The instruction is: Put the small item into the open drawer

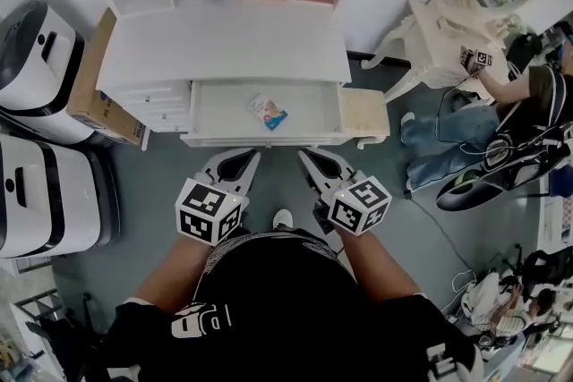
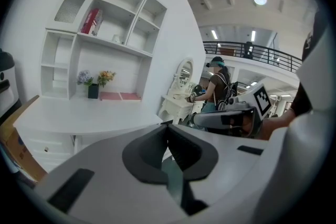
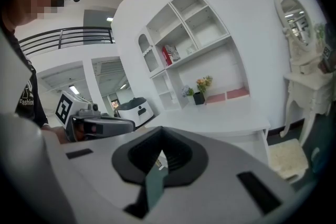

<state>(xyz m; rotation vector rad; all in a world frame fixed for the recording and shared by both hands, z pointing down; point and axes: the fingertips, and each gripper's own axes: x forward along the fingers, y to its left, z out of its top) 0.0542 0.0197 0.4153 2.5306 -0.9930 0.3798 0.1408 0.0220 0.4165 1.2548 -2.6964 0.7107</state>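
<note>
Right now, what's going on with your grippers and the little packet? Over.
Left gripper and right gripper shut, empty. Small packet lies inside open drawer. Nothing in the way.

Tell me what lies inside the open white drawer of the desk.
A small flat packet with blue and orange print lies in the open white drawer, near its middle; nothing else shows. The white desktop hides any part still under it.

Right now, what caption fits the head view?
Small item lies in the open drawer; left gripper and right gripper hover shut outside.
</note>
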